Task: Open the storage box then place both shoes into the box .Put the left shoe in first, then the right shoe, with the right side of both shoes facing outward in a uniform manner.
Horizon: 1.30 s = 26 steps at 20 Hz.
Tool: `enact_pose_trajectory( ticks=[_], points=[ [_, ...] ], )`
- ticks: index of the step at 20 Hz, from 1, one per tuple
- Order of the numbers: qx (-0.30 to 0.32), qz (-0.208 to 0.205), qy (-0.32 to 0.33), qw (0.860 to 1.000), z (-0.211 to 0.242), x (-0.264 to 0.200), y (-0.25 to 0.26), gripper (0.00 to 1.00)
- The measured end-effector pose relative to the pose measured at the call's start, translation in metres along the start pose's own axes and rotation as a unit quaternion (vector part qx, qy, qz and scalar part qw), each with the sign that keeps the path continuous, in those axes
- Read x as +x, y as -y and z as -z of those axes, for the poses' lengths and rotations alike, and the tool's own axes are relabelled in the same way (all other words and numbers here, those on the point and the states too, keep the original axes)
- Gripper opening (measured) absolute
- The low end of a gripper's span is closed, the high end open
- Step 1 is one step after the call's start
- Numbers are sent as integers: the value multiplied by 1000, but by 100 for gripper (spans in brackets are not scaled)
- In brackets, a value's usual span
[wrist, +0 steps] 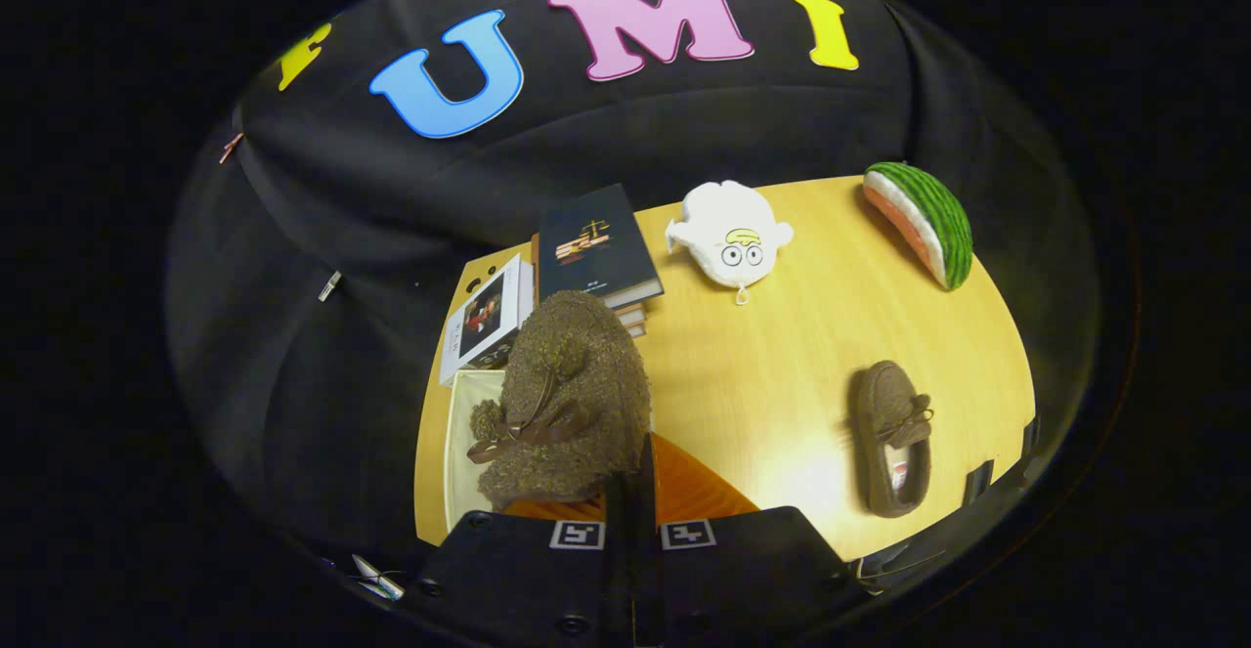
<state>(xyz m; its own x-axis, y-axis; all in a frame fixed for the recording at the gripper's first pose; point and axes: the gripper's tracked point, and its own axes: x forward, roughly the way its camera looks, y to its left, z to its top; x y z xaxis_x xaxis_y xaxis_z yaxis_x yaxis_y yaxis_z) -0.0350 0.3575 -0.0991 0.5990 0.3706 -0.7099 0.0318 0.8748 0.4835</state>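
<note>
A brown fuzzy shoe (572, 399) with a dark bow hangs right in front of my fingers, toe pointing away. My gripper (632, 480) is shut on its near edge, the two fingers pressed almost together. Under the shoe lies the open storage box (459, 438), its pale inside showing to the shoe's left and an orange panel (689, 492) to its right. Whether the shoe touches the box floor is hidden. A second brown shoe (891, 438) lies flat on the wooden table (782, 374), well off to the right of the fingers, opening facing up.
Beyond the box stands a stack of books (596, 247) with a white book (484, 321) beside it. A white plush toy (731, 237) and a watermelon-slice plush (924, 218) lie at the table's far side. The table's left edge runs close beside the box.
</note>
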Motion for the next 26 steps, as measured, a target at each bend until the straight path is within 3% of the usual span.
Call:
enact_pose_trajectory(
  ticks=[9,18,23,26],
  points=[
    [-34,14,-43,998,61,62,-66,6],
    [-50,62,-64,995,88,115,-79,7],
    [-38,55,-81,994,99,122,-92,9],
    [-20,21,-100,995,105,123,-102,16]
  ],
)
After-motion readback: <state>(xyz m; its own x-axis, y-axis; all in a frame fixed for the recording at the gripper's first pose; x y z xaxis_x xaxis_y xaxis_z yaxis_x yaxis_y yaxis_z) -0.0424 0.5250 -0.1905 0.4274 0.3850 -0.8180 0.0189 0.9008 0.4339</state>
